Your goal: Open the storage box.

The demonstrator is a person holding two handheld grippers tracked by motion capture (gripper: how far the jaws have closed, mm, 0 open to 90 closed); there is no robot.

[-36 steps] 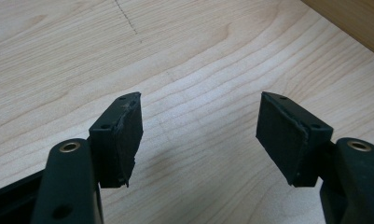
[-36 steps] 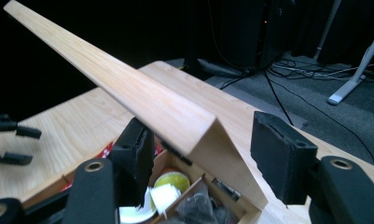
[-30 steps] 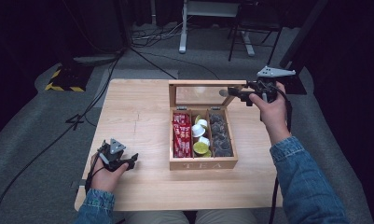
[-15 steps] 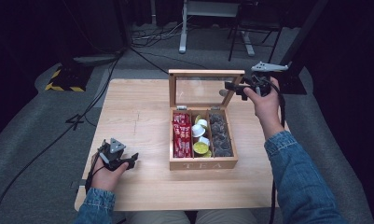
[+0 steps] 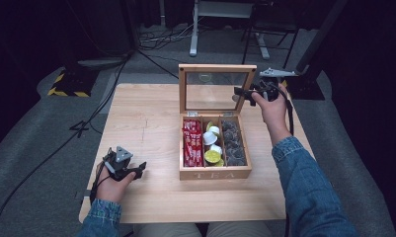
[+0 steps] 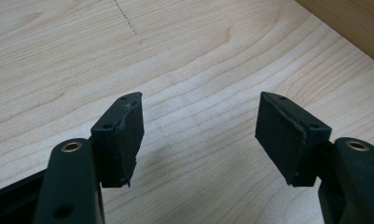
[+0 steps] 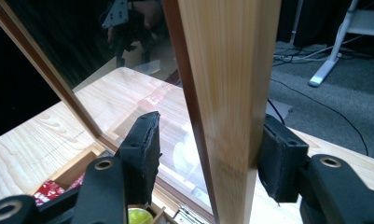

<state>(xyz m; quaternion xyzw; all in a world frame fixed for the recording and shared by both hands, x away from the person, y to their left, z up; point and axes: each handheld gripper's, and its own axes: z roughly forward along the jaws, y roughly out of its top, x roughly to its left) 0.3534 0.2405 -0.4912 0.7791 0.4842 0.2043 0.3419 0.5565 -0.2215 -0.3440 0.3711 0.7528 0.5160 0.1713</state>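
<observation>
The light wooden tea box with the glass-paned lid (image 5: 214, 170) is sitting near the middle of the pale wooden table (image 5: 146, 118), and its lid (image 5: 217, 89) is standing pretty much upright at the back. Inside, three compartments are showing: red packets (image 5: 191, 143) on the left, white and yellow-green pods (image 5: 213, 145) in the middle, dark pods (image 5: 233, 143) on the right. The right gripper (image 5: 245, 92) is sitting at the lid's right-hand frame edge, and in the right gripper view the wooden frame (image 7: 222, 107) is running up between its jaws, one on the glass side, one on the outer side; can't really tell if they're actually pressing on it. The left gripper (image 5: 131, 171) is resting low over the table's near left corner, well apart from the box, jaws spread wide with nothing but bare wood (image 6: 198, 70) between them.
</observation>
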